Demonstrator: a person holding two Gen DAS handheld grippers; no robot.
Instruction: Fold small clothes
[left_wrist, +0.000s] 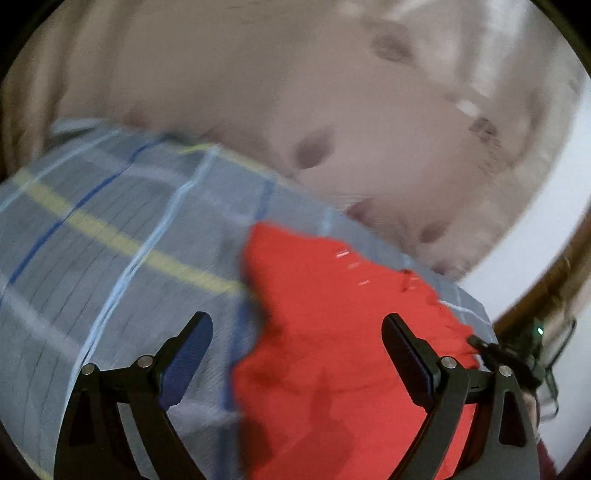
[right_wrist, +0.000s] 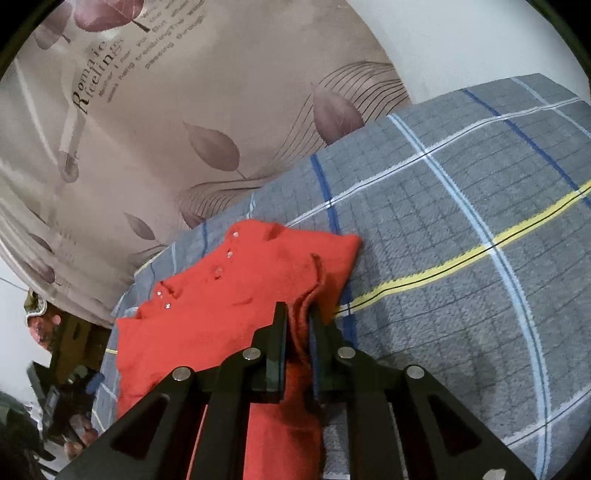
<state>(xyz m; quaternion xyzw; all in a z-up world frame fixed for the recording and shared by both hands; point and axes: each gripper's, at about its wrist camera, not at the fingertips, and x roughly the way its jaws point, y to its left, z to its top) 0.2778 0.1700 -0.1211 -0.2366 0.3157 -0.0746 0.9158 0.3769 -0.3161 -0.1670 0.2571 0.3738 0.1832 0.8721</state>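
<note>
Fingers: left gripper (left_wrist: 297, 336) wide, empty | right gripper (right_wrist: 298, 314) pinching red garment (right_wrist: 221, 295) | on plaid blanket (right_wrist: 461, 221)

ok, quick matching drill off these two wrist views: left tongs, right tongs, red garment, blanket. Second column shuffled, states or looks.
Column 1:
1. left tongs
2. right tongs
3. red garment
4. blanket

Column 2:
A. grey plaid with a yellow stripe
B. wide open, nothing gripped
C. has a row of small clear buttons
D. pinched on a fold of red cloth

Pairs: 1-B, 2-D, 3-C, 4-A
</note>
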